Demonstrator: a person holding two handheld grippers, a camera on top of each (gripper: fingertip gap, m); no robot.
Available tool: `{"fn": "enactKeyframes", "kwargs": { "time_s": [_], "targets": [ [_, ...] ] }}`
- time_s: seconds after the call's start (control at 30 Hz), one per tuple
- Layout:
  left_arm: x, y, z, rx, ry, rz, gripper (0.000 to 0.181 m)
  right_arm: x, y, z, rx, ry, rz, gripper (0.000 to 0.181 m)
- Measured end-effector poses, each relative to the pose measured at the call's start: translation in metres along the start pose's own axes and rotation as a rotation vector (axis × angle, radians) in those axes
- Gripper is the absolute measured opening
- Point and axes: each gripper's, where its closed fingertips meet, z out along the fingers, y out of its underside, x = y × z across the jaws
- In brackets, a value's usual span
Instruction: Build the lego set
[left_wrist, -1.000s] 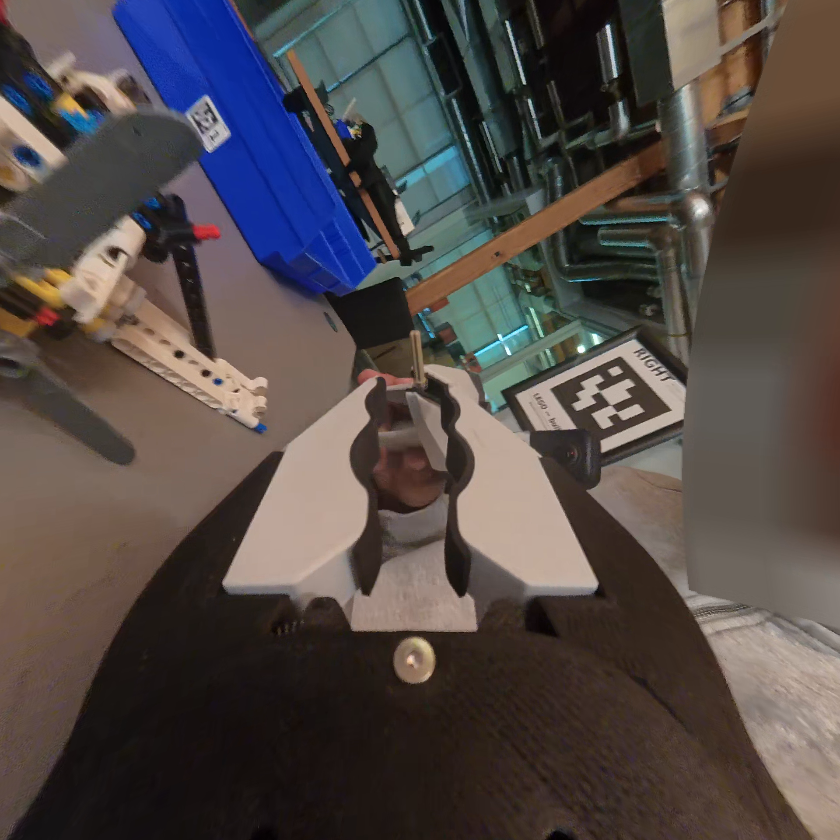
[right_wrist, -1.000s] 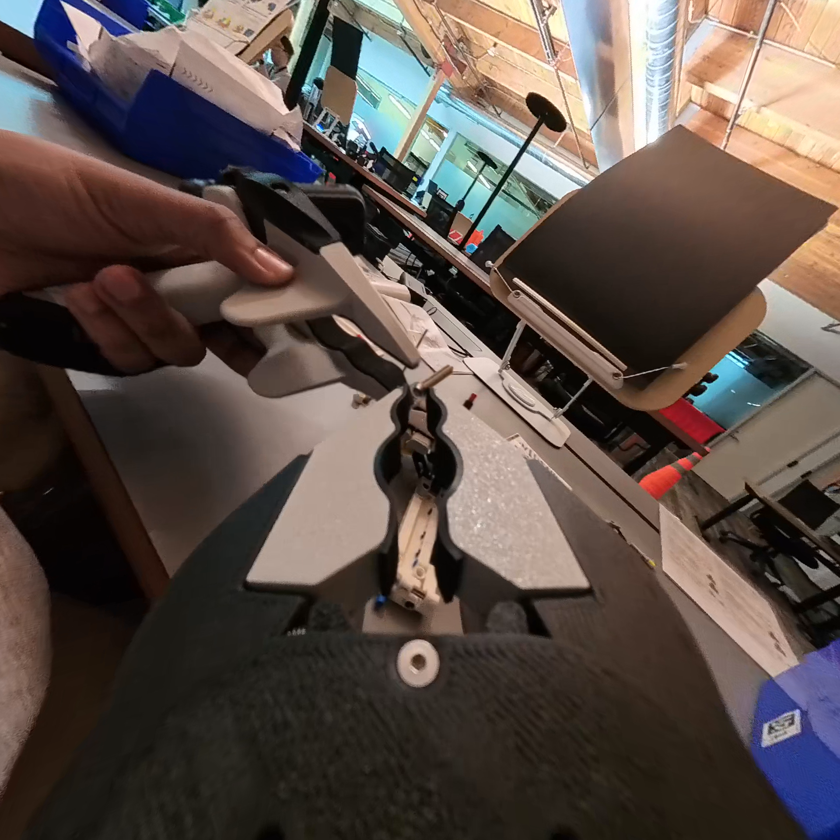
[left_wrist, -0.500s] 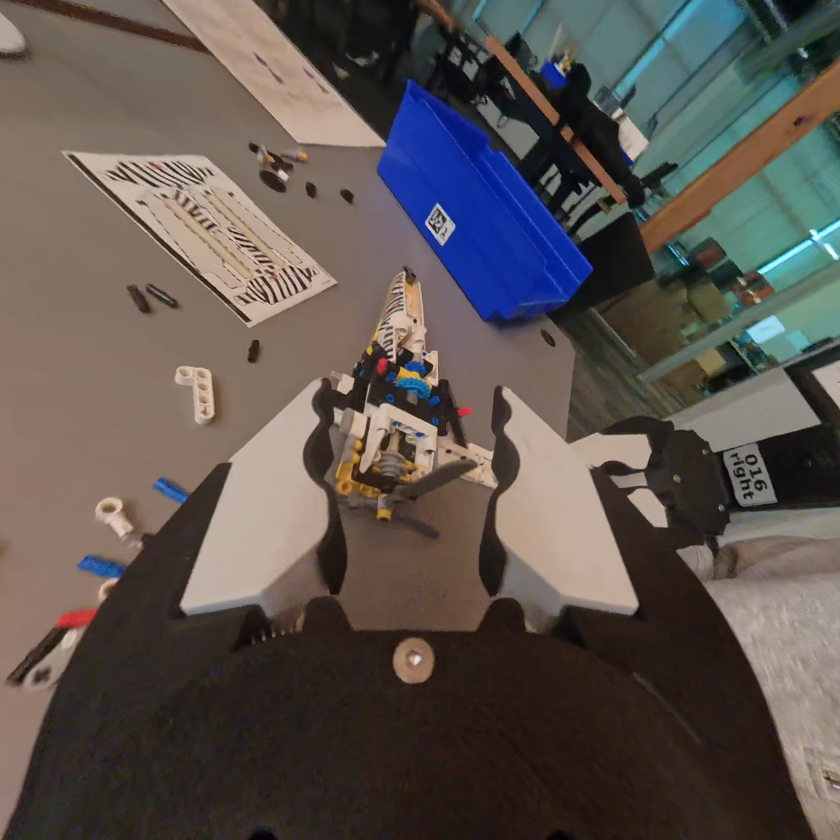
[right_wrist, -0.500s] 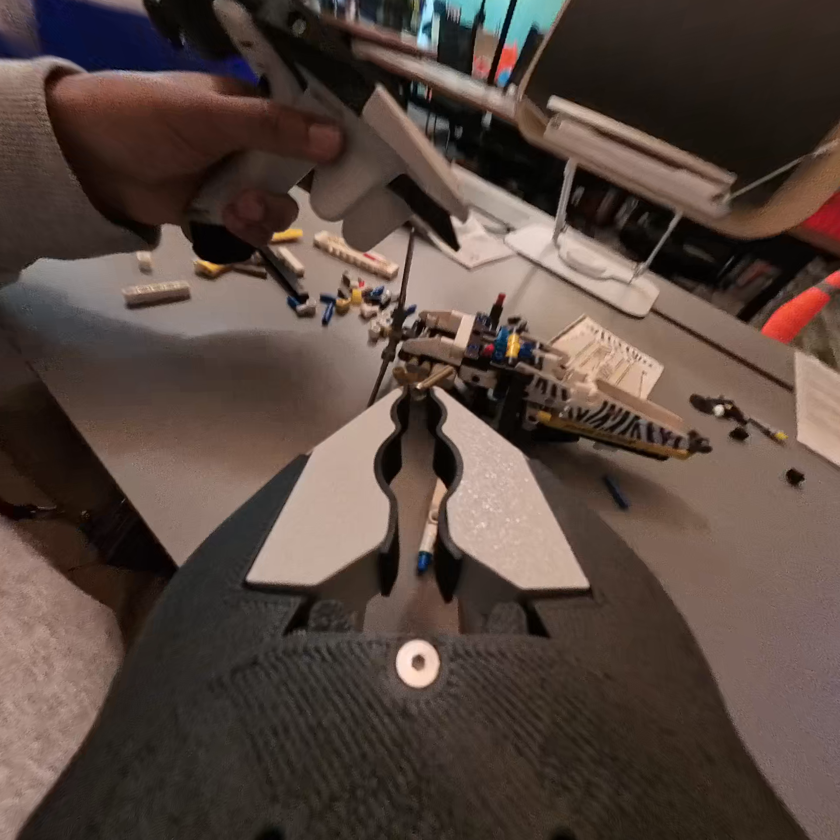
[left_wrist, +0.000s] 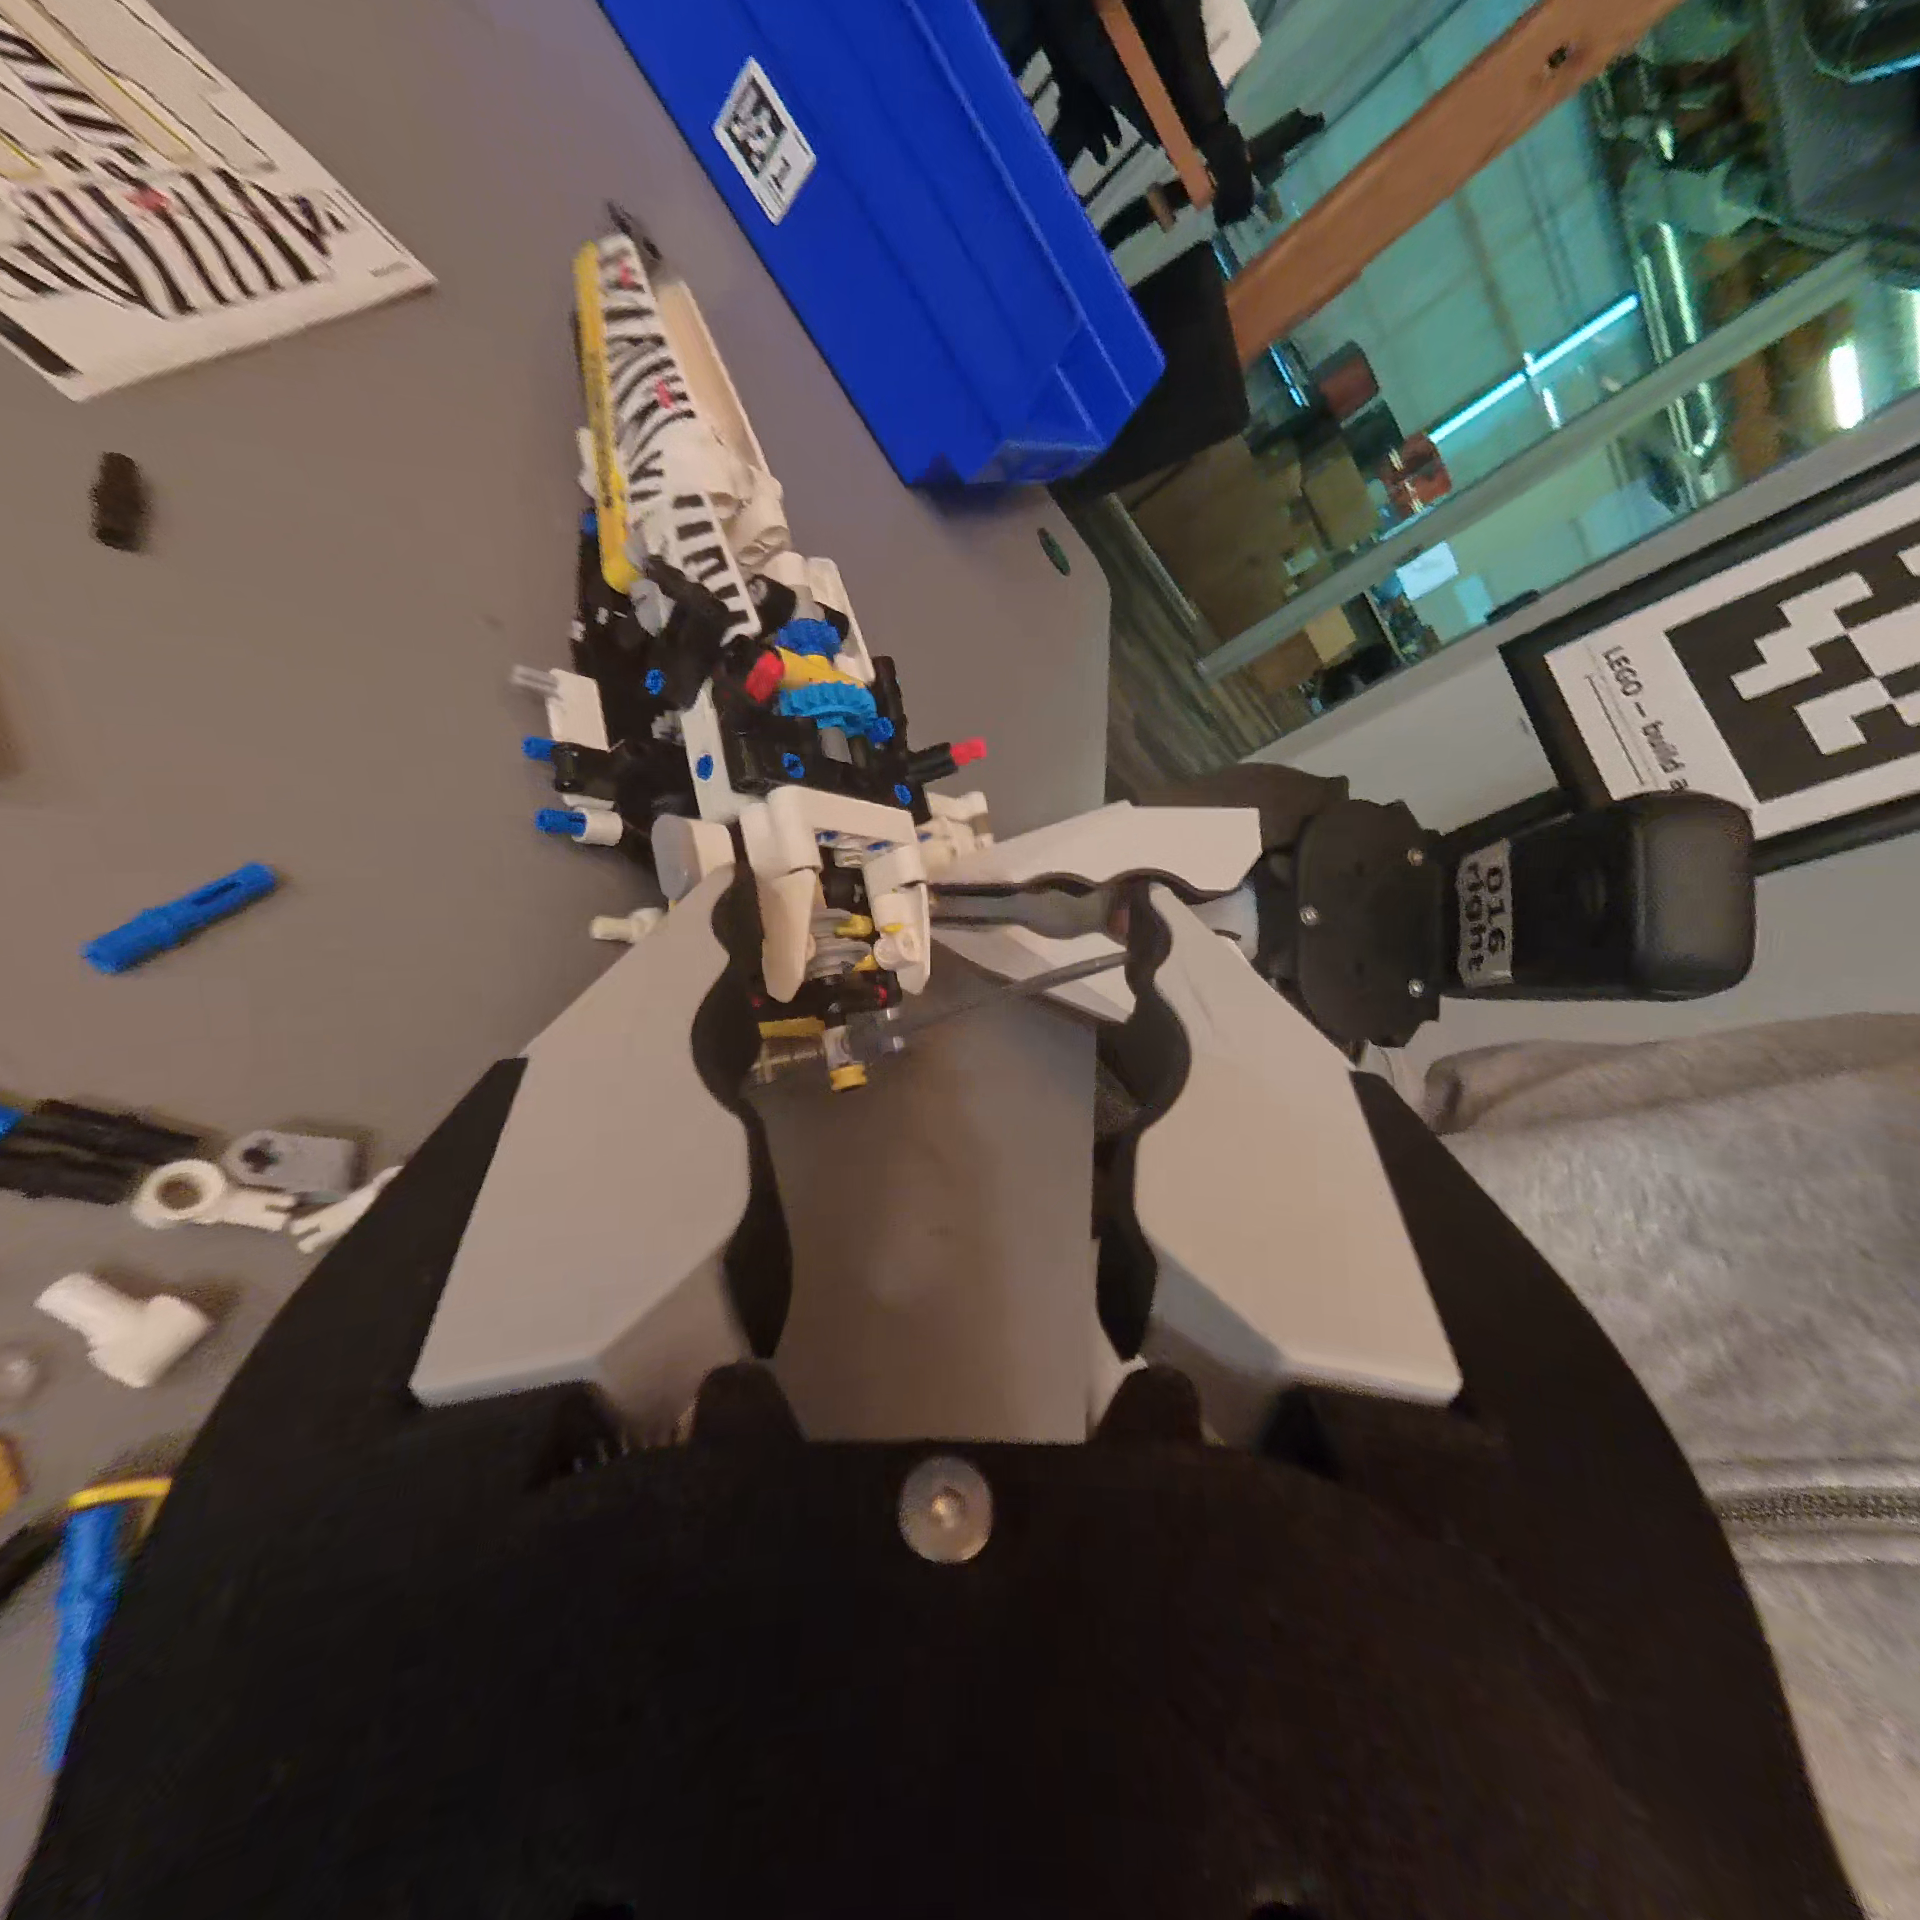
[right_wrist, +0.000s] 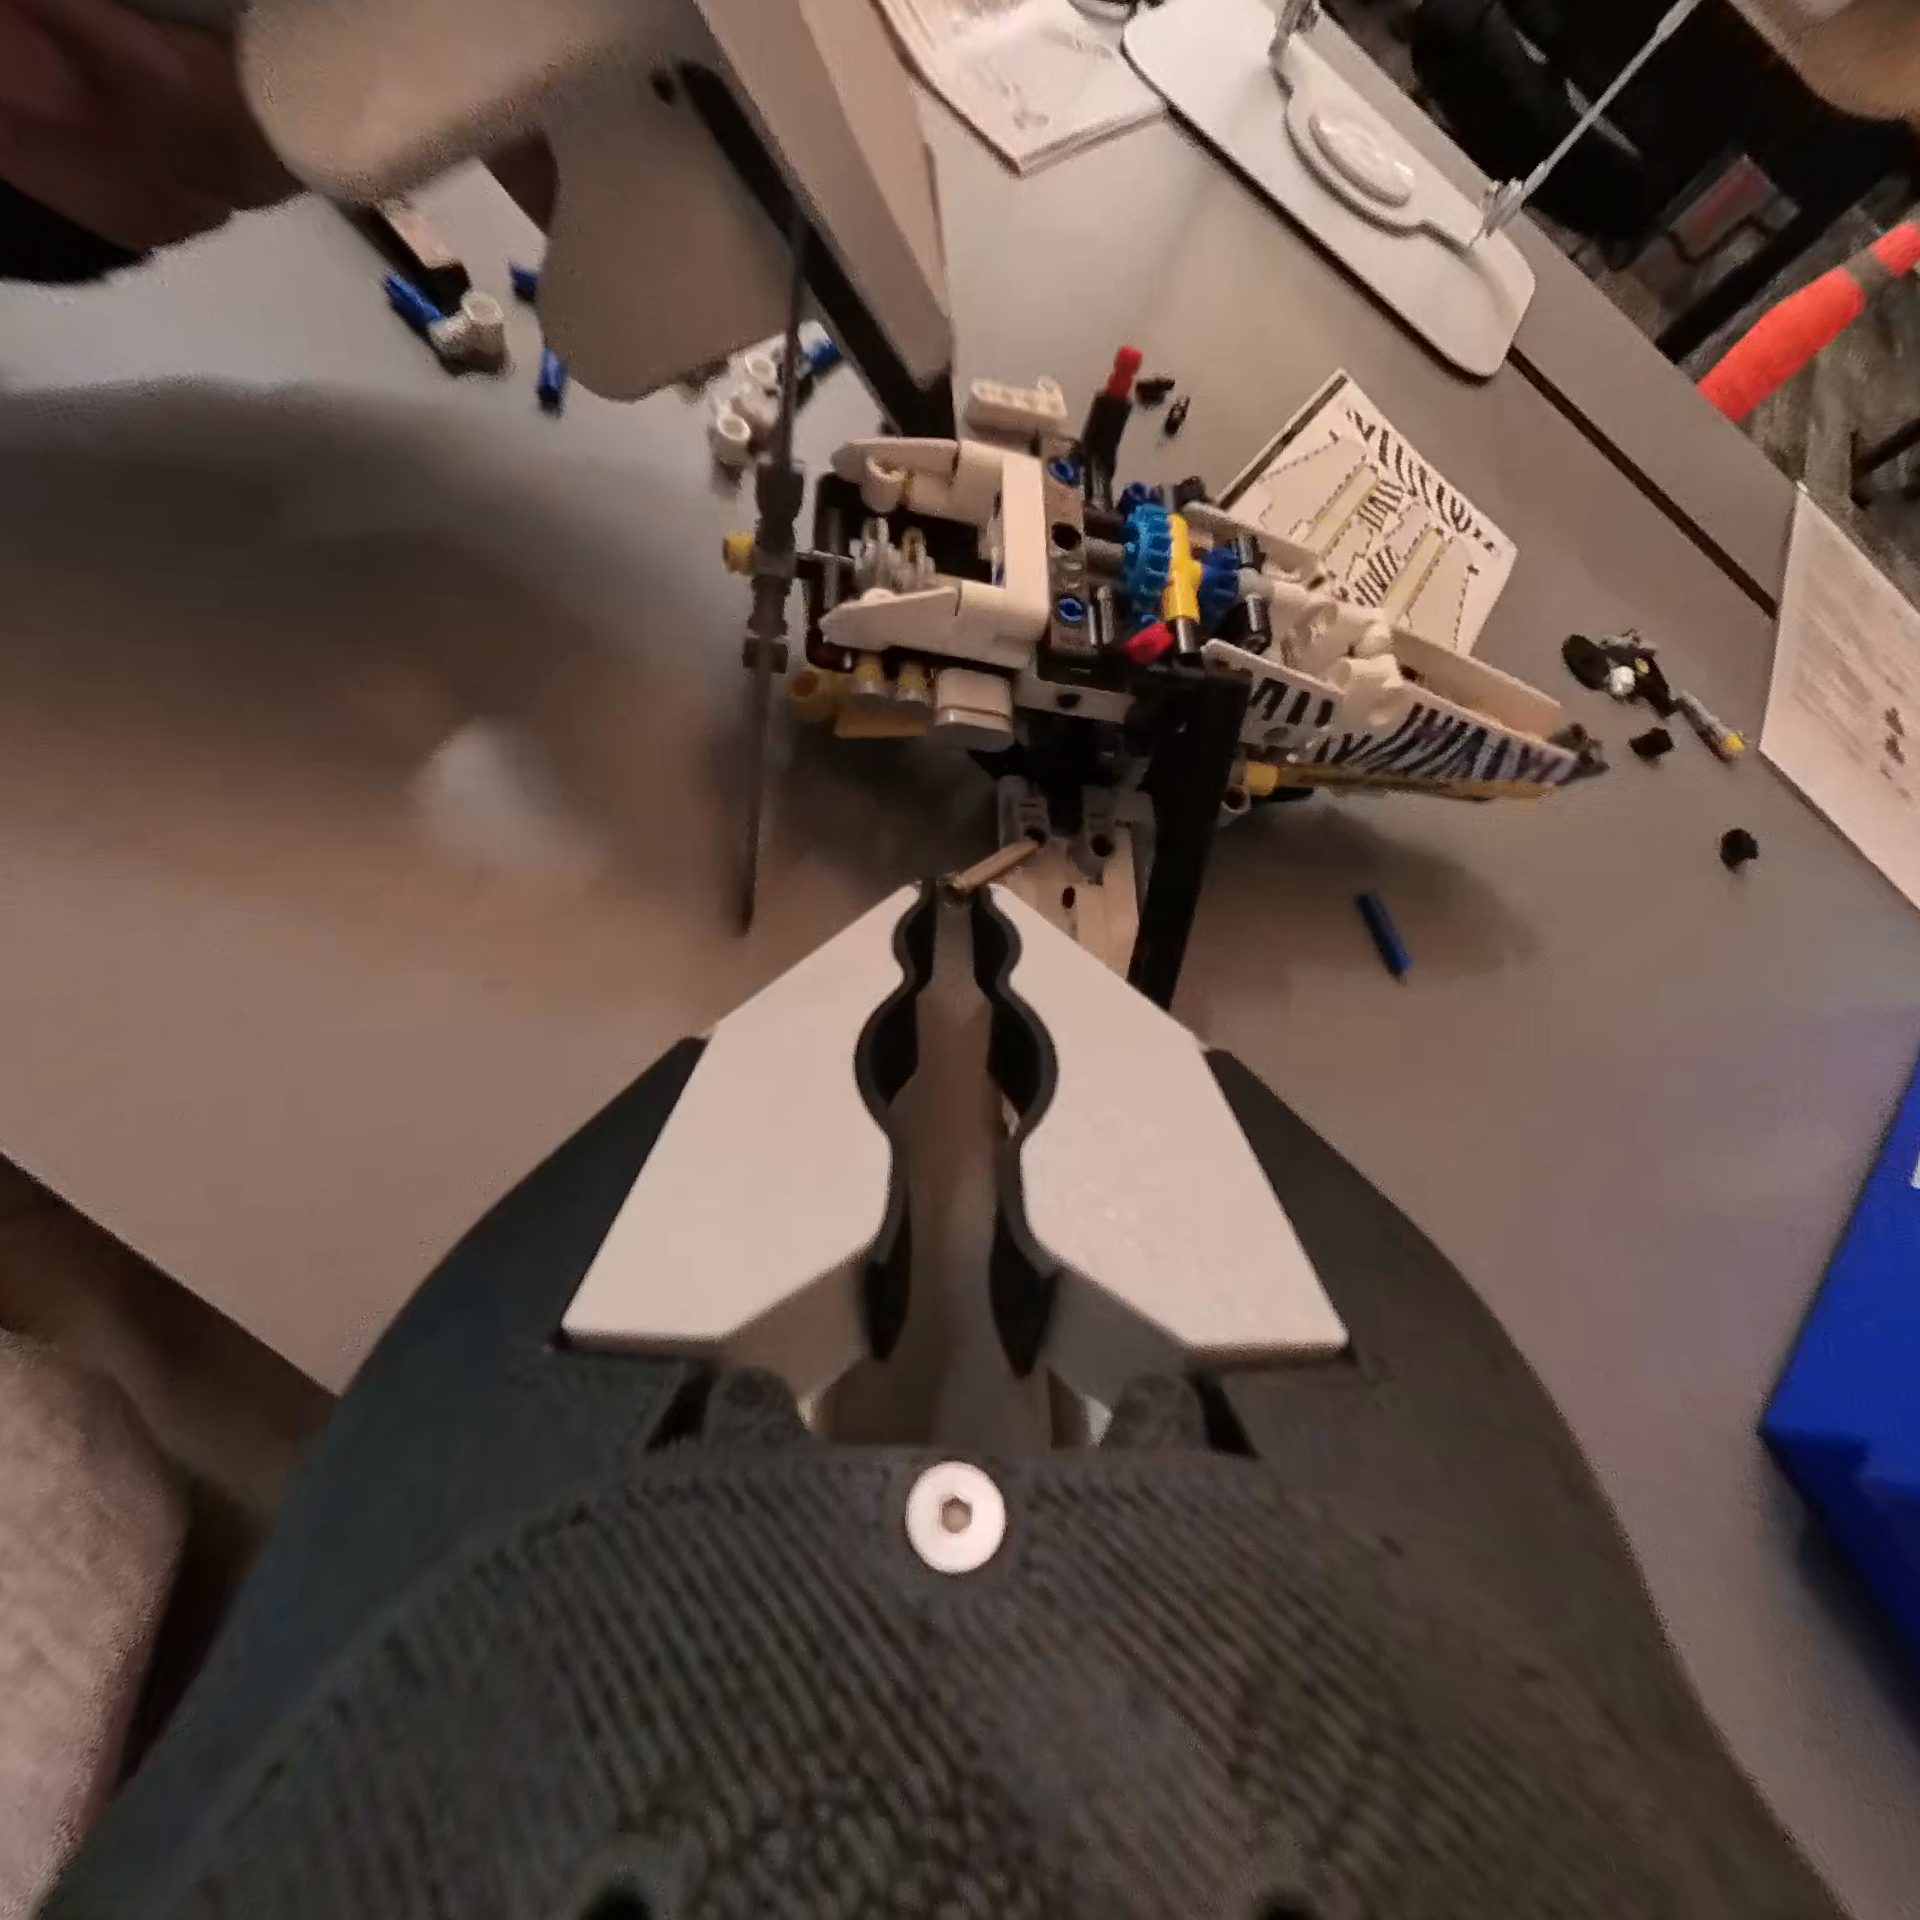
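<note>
Assembly is judged well advanced but unfinished: a lego model (right_wrist: 1049, 613) with white body, blue gears and zebra-striped tail is seen standing on the grey desk (right_wrist: 1558, 1039), its grey propeller blade (right_wrist: 769, 623) fitted at the nose. A small tan pin (right_wrist: 987, 864) is pinched at the tips of the right tool (right_wrist: 961, 894), whose jaws are nearly closed, just beside the model's underside; fitting it appears to be the step in hand. The left tool (left_wrist: 925, 935) is held wide, its jaws straddling the model's nose without gripping. Loose parts (left_wrist: 177, 920) are scattered over the desk, so much is left. A sticker sheet (left_wrist: 156, 208) and blue bin (left_wrist: 914, 239) lie beyond.
</note>
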Motion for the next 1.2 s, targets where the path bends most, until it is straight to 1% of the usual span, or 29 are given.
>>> {"fn": "enactKeyframes", "kwargs": {
  "time_s": [0.07,0.17,0.27,0.33,0.43,0.53,0.63,0.73,0.8,0.97,1.2],
  "targets": [
    [0.007,0.005,0.004,-0.021,0.028,0.003,0.072,0.001,0.003,-0.003,-0.028,0.006,-0.006,0.006],
    [0.019,0.016,0.01,-0.06,0.089,-0.01,0.072,-0.003,0.003,-0.009,-0.019,-0.018,0.01,0.006],
    [0.026,0.025,0.013,-0.094,0.141,-0.033,0.063,-0.002,0.01,-0.008,-0.045,-0.009,0.029,0.006],
    [0.026,0.027,0.013,-0.087,0.155,-0.042,0.06,0.001,0.014,-0.008,-0.049,0.013,0.026,0.006],
    [0.026,0.024,0.008,-0.064,0.172,-0.062,0.061,0.003,0.016,-0.008,-0.039,0.031,0.029,0.006],
    [0.028,0.013,0.0,-0.022,0.174,-0.042,0.061,0.005,0.019,-0.006,-0.029,0.038,0.041,0.006],
    [0.028,0.002,-0.004,0.012,0.142,0.0,0.061,0.005,0.018,-0.006,-0.007,0.036,0.052,0.006],
    [0.019,-0.003,-0.003,0.02,0.088,0.038,0.067,0.005,0.017,-0.005,0.009,0.043,0.049,0.006],
    [0.015,-0.006,0.001,0.026,0.079,0.042,0.07,0.006,0.017,-0.004,0.015,0.044,0.056,0.006],
    [0.016,-0.006,0.009,-0.001,0.077,0.046,0.071,0.007,0.017,-0.005,0.031,0.055,0.059,0.006],
    [0.014,0.001,0.019,-0.061,0.058,0.054,0.071,0.008,0.018,-0.004,0.027,0.075,0.04,0.006]
  ]
}}
